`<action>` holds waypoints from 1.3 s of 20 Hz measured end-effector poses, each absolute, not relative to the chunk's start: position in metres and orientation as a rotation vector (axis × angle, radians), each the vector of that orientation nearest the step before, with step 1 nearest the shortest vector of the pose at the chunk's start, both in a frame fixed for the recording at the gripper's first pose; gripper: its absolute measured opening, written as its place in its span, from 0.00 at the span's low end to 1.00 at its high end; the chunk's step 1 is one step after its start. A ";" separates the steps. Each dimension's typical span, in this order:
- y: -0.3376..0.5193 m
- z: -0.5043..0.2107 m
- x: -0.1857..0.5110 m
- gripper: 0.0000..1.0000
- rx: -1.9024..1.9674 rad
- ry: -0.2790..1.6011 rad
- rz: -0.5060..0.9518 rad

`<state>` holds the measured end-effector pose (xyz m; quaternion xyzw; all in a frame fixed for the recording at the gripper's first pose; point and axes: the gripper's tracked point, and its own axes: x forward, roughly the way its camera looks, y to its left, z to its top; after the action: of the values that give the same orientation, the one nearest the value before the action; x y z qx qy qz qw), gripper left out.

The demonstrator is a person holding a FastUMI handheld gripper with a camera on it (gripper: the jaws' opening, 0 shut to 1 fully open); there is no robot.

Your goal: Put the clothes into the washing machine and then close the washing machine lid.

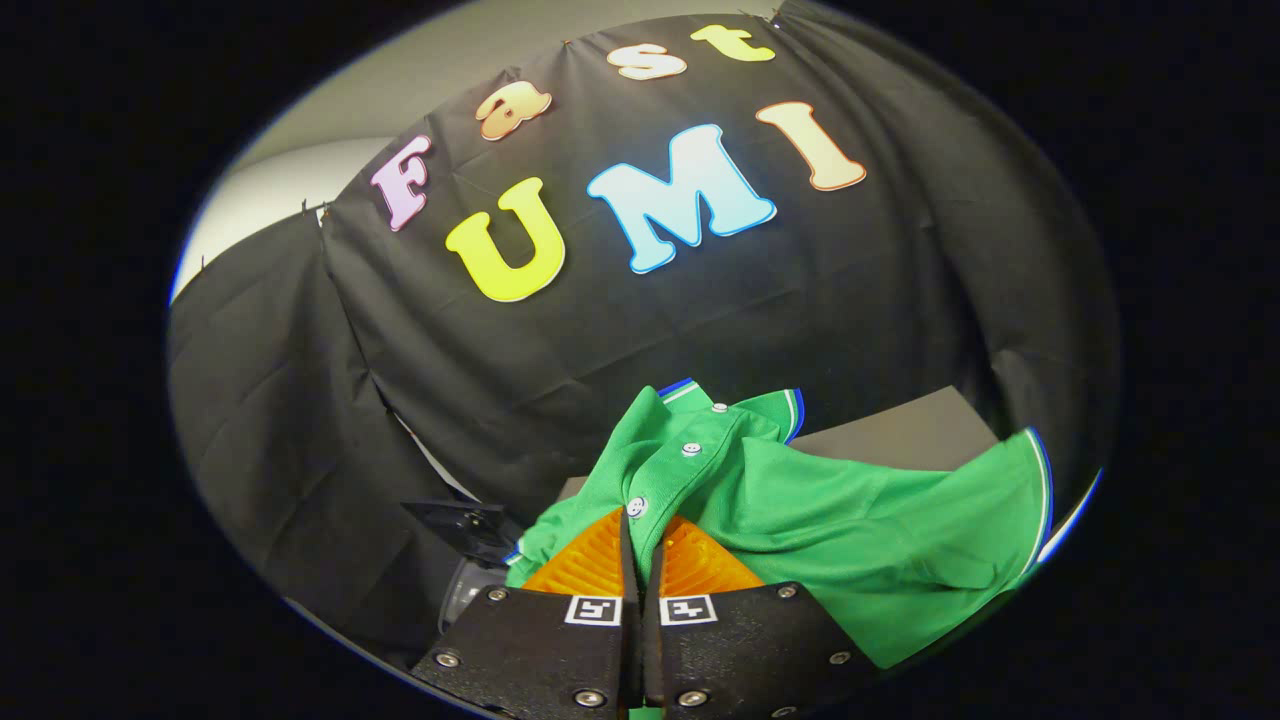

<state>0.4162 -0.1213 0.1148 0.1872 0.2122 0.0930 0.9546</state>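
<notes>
The gripper [640,545] is nearly closed, its two fingers [590,565] pressed together on a fold of the green shirt [850,520]. The finger faces are ribbed and wedge-shaped, tapering toward the tips; the black mounting plates behind them carry small square markers and round screw heads.

The shirt is a knit polo with a fine pique texture. Its button placket [690,448] runs straight ahead of the fingertips, with three pale round buttons in a line. The collar [700,392] lies just beyond, edged with white and blue trim. The body of the shirt spreads to the right of the fingers in soft folds, and a sleeve hem [1040,480] with the same trim lies at its far right end.

To the left of the fingers and lower, a dark angular part [465,520] and a pale curved rim [462,590] are partly hidden; what they belong to cannot be told.

Beyond the shirt a flat grey surface [900,435] shows, backed by creased black cloth [300,400].
</notes>
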 end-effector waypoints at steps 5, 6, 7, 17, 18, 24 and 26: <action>-0.086 0.142 0.411 0.00 0.376 0.390 0.234; -0.077 0.148 0.410 0.00 0.382 0.376 0.250; -0.067 0.156 0.409 0.00 0.386 0.363 0.265; 0.011 0.191 0.403 0.00 0.379 0.302 0.336; 0.019 0.195 0.403 0.00 0.373 0.300 0.348; 0.075 0.213 0.405 0.00 0.361 0.267 0.414; 0.094 0.217 0.403 0.00 0.357 0.265 0.437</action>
<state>0.4032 0.0942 0.2165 0.1756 0.1301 0.2148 0.9519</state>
